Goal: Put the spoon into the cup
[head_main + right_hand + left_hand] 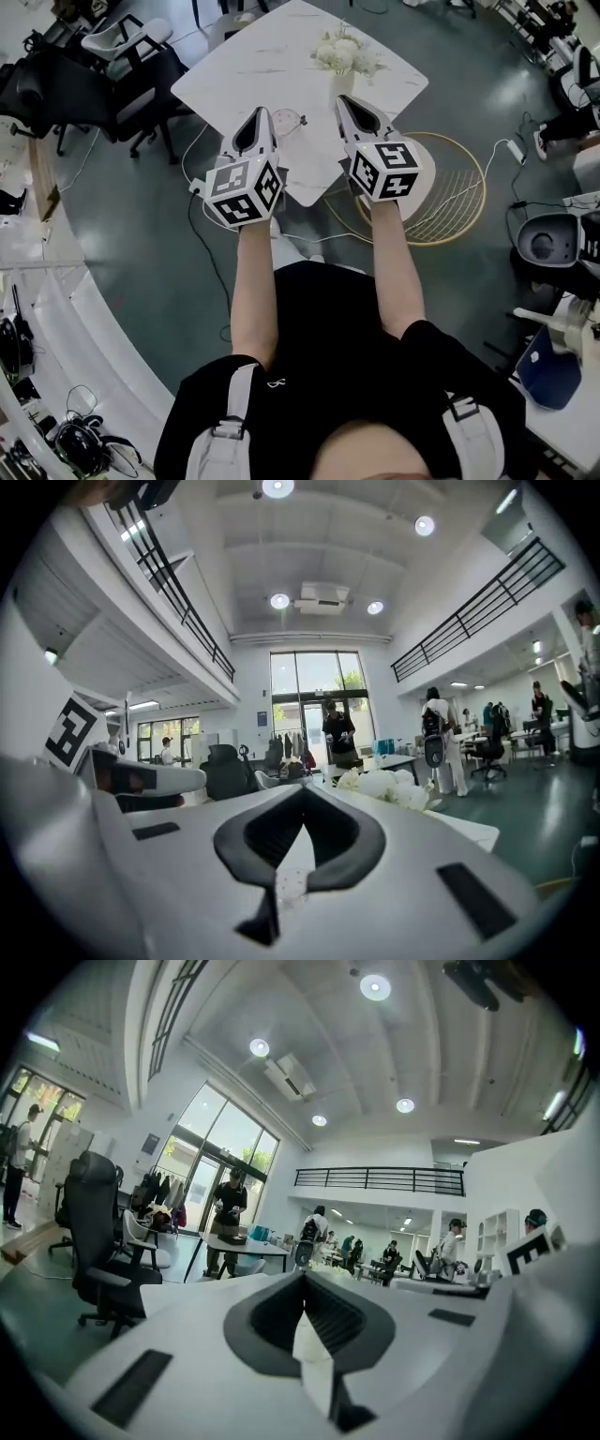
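I see no spoon and no cup that I can make out for sure. A small round pale object [287,121] lies on the white table [234,70] between the two grippers, too small to identify. My left gripper [260,113] is held level high above the table's near part, its jaws closed tip to tip with nothing between them [305,1277]. My right gripper [341,99] is beside it at the same height, its jaws also together and empty [305,790]. Both gripper views look out across the room, not down at the table.
A vase of white flowers [343,54] stands on the table just beyond the right gripper, and shows again [387,785]. A gold wire stand [457,201] is at the table's right. Black office chairs [141,89] are to the left. People stand at desks [228,1211] farther off.
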`<state>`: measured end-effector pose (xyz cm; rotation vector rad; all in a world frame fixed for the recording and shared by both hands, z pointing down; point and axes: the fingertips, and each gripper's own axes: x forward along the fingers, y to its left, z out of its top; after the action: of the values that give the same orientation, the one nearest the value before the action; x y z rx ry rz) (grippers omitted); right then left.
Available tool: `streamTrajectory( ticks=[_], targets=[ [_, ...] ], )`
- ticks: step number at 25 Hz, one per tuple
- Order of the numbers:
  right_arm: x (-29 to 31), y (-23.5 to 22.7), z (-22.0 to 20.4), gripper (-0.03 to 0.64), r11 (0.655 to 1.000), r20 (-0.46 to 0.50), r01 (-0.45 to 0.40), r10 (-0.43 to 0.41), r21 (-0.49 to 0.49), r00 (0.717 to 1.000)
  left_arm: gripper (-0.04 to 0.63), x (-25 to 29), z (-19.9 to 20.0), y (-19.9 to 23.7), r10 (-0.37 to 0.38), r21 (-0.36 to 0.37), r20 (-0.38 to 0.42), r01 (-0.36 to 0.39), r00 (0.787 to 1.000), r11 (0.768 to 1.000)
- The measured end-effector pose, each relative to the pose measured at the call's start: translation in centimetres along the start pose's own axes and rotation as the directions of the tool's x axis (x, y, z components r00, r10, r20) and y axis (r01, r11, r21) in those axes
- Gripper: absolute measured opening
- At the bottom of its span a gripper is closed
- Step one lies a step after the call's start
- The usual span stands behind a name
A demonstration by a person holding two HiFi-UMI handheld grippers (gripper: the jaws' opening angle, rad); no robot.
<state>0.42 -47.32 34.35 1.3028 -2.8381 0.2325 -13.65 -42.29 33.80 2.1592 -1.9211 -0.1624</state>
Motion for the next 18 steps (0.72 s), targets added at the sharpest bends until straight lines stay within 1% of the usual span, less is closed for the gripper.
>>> streamTrajectory(
  ticks=[2, 5, 9, 18],
  targets=[
    [-0.4, 0.1, 0.3, 0.006, 1.0, -0.002, -0.007, 0.007, -0.021, 1.0, 0.015, -0.1, 0.5, -0.2, -0.009, -0.009, 0.012, 0.009, 1.0, 1.0],
    [-0.4, 1.1, 0.1, 0.006, 0.998, -0.009, -0.032, 0.032, -0.06, 0.999, 0.015, -0.1, 1.2, -0.4, -0.019, 0.002, 0.023, 0.019, 1.0, 1.0],
    [-0.3, 1.3, 0.9, 0.006, 0.997, -0.001, -0.044, 0.044, -0.068, 0.999, 0.015, -0.1, 2.2, -0.6, -0.021, 0.017, 0.036, 0.02, 0.999, 1.0],
    [0.5, 1.5, 0.9, 0.006, 0.997, 0.005, -0.05, 0.05, -0.066, 0.999, 0.015, -0.3, 2.2, 0.8, -0.007, 0.019, 0.028, 0.007, 1.0, 1.0]
  ],
)
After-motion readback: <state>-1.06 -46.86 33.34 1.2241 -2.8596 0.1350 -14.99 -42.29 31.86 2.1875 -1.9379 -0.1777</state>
